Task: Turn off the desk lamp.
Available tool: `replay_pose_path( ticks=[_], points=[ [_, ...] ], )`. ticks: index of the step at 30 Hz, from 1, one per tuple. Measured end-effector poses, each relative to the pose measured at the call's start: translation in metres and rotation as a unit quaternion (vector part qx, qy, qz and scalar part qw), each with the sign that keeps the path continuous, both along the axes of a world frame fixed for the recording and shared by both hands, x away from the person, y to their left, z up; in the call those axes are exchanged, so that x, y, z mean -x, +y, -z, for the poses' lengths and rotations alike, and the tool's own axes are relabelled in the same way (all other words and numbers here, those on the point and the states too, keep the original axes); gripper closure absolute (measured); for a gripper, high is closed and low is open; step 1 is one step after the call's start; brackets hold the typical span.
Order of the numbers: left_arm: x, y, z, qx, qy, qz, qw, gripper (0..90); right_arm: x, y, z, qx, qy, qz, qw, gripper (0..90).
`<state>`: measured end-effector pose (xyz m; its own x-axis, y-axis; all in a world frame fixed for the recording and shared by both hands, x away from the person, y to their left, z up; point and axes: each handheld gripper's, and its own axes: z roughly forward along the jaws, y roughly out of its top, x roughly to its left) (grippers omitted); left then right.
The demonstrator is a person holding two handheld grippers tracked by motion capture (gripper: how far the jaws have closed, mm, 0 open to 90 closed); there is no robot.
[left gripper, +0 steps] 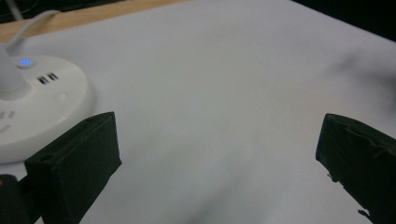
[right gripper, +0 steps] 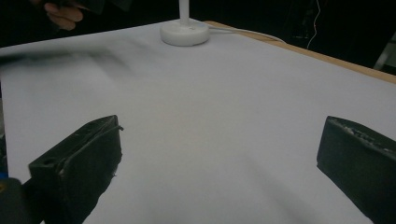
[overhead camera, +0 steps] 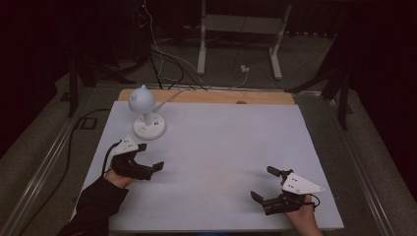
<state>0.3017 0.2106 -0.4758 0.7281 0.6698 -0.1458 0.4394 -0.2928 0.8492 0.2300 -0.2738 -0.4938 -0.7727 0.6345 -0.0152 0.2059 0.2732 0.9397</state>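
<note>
Both forearms come in from the bottom, one claw in each hand. Left claw (overhead camera: 150, 157) sits low, its jaws spread wide apart with nothing between them. Right claw (overhead camera: 264, 184) is the same deal: jaws wide, nothing gripped, hand (overhead camera: 301, 215) right behind it.

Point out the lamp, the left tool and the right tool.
lamp (overhead camera: 149, 129): high view, on its round white base.
left tool (overhead camera: 150, 156): high view, midway between its open jaw tips.
right tool (overhead camera: 264, 183): high view, midway between its open jaw tips.
</note>
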Motion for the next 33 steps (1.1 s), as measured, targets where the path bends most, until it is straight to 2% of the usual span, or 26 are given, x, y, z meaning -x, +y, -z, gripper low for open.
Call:
replay_pose_path(
  ticks=[6, 10, 19, 22, 27, 29, 33],
  points=[
    [0.015, 0.001, 0.009, -0.009, 0.009, 0.026, 0.9996, 0.4, 0.000, 0.000, 0.000, 0.001, -0.001, -0.001, 1.0000, 0.0],
    [0.024, 0.004, 0.013, -0.004, 0.012, 0.035, 0.9993, 0.4, 0.000, 0.001, 0.000, 0.000, -0.001, 0.000, 1.0000, 0.0],
    [0.044, 0.010, 0.025, -0.014, 0.026, 0.053, 0.9981, 0.5, -0.001, 0.000, 0.000, 0.000, 0.001, 0.001, 1.0000, 0.0],
    [0.048, 0.012, 0.027, -0.020, 0.024, 0.056, 0.9979, 0.5, -0.001, 0.001, 0.001, 0.000, 0.003, 0.002, 1.0000, 0.0],
    [0.052, 0.014, 0.036, -0.023, 0.035, 0.079, 0.9960, 0.5, -0.001, 0.002, 0.001, 0.003, 0.003, 0.001, 1.0000, 0.0],
    [0.052, 0.014, 0.038, -0.025, 0.031, 0.078, 0.9961, 0.5, -0.001, 0.002, 0.002, 0.002, 0.004, 0.001, 1.0000, 0.0],
    [0.050, 0.013, 0.039, -0.015, 0.030, 0.076, 0.9965, 0.5, -0.001, 0.002, 0.002, 0.004, 0.003, 0.000, 1.0000, 0.0]
  ],
)
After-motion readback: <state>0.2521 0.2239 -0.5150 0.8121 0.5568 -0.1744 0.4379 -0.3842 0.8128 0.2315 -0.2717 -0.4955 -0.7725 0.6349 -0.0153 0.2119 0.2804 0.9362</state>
